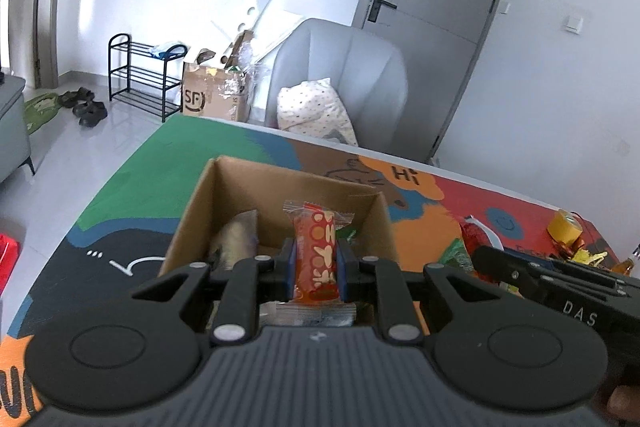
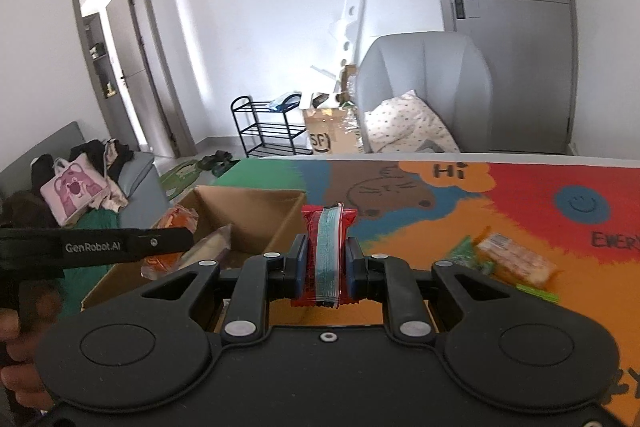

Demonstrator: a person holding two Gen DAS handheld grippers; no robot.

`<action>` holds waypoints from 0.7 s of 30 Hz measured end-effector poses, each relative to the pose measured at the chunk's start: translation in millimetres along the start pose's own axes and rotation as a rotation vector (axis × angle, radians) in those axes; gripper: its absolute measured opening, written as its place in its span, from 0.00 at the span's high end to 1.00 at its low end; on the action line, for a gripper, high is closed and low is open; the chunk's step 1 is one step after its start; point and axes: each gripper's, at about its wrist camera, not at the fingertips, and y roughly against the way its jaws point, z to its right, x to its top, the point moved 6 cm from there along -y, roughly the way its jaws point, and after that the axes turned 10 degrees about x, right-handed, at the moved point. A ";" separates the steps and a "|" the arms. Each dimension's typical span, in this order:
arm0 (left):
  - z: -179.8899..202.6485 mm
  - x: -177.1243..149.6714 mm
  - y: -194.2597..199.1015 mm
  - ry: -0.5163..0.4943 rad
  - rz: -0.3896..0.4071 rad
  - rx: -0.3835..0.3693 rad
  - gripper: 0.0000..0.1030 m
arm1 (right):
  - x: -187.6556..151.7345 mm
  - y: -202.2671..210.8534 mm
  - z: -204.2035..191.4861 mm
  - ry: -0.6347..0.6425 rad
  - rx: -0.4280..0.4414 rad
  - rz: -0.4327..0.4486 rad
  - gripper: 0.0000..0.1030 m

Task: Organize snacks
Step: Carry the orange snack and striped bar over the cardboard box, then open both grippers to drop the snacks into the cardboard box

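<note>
My left gripper (image 1: 315,263) is shut on an orange snack packet (image 1: 318,247) with white patterns, held upright over the open cardboard box (image 1: 276,183). The box holds a pale wrapped snack (image 1: 236,235) and other packets. My right gripper (image 2: 327,261) is shut on a red packet with a blue-white strip (image 2: 328,247), just right of the box's near corner (image 2: 256,211). In the right wrist view the left gripper's body (image 2: 120,247) crosses in front of the box, with the orange packet (image 2: 176,227) beyond it.
The box stands on a colourful printed table mat (image 2: 520,195). Loose snacks lie on it: a beige packet (image 2: 516,259) and green wrappers (image 2: 464,255). A yellow tape roll (image 1: 566,225) sits at the far right. A grey armchair (image 1: 360,79) with a cushion stands behind the table.
</note>
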 end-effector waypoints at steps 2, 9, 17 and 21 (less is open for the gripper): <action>-4.1 -2.4 -2.0 0.002 -0.019 -0.007 0.82 | 1.2 -4.3 -5.9 0.008 0.007 -0.006 0.83; -11.8 -7.0 -0.5 -0.012 -0.041 -0.001 0.72 | 3.5 -12.9 -28.9 0.041 0.040 -0.019 0.83; -27.8 -6.5 4.8 0.025 -0.045 0.032 0.55 | 3.1 -17.8 -43.3 0.053 0.076 -0.032 0.83; -35.6 -4.6 12.2 0.041 -0.030 0.039 0.49 | 3.0 -21.7 -54.4 0.056 0.112 -0.038 0.83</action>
